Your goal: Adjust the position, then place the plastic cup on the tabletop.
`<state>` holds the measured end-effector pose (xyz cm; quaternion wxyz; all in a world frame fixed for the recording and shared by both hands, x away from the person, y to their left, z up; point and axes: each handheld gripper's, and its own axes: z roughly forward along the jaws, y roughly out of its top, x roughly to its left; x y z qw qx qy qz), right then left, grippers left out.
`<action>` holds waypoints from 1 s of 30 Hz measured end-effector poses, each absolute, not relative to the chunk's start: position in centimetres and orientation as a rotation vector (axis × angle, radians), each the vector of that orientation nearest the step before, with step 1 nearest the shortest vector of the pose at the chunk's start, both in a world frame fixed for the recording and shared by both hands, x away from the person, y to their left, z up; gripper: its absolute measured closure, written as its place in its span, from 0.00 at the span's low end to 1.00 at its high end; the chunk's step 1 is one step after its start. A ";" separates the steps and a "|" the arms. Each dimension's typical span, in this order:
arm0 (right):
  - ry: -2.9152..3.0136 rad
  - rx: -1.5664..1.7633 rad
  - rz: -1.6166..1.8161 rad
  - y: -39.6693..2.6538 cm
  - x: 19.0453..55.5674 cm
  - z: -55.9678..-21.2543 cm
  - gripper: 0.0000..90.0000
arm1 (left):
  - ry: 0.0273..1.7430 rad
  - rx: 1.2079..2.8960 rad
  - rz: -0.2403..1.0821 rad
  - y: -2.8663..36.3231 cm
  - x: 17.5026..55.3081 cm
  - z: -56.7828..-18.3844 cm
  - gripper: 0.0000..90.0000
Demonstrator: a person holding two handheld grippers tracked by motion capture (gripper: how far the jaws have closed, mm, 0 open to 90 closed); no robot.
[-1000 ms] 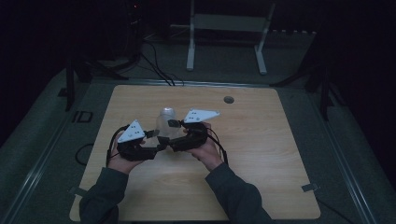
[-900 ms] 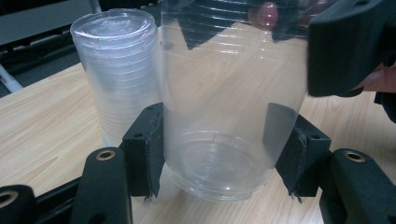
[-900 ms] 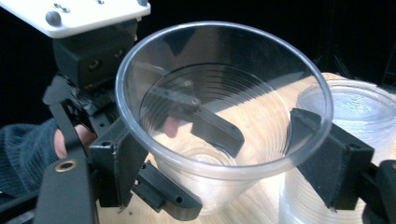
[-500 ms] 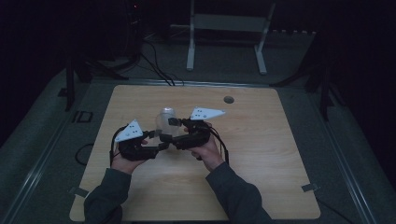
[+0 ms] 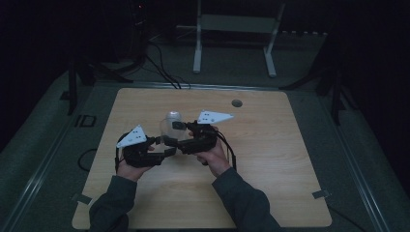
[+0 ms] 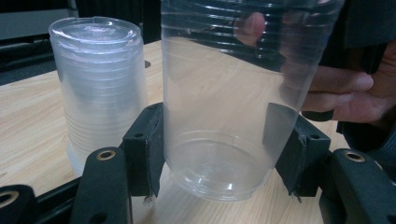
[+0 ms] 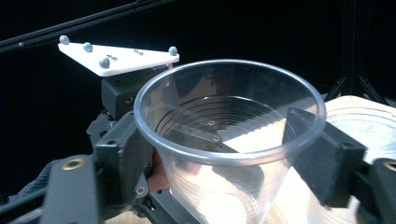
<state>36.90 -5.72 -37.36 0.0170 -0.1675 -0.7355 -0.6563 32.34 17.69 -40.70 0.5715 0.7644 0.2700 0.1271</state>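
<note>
Stack of clear cups (image 6: 98, 88) stands inverted on the tabletop (image 5: 270, 159), just left of the single clear cup (image 6: 224, 112). Left claw (image 6: 219, 154) is clenched on that cup near its base; cup upright, long axis vertical, mouth up. Right claw (image 7: 229, 154) flanks its rim, jaws just closing, contact unclear.

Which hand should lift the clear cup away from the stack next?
Probably the left: the left gripper already clamps the clear cup low on its base, beside the stack. The right gripper, just closing, only flanks its rim.
</note>
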 end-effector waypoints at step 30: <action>-2.454 -0.576 -2.070 -6.5 36.6 -37.1 0.34 | 0.721 1.832 0.434 18.5 31.8 -40.6 0.29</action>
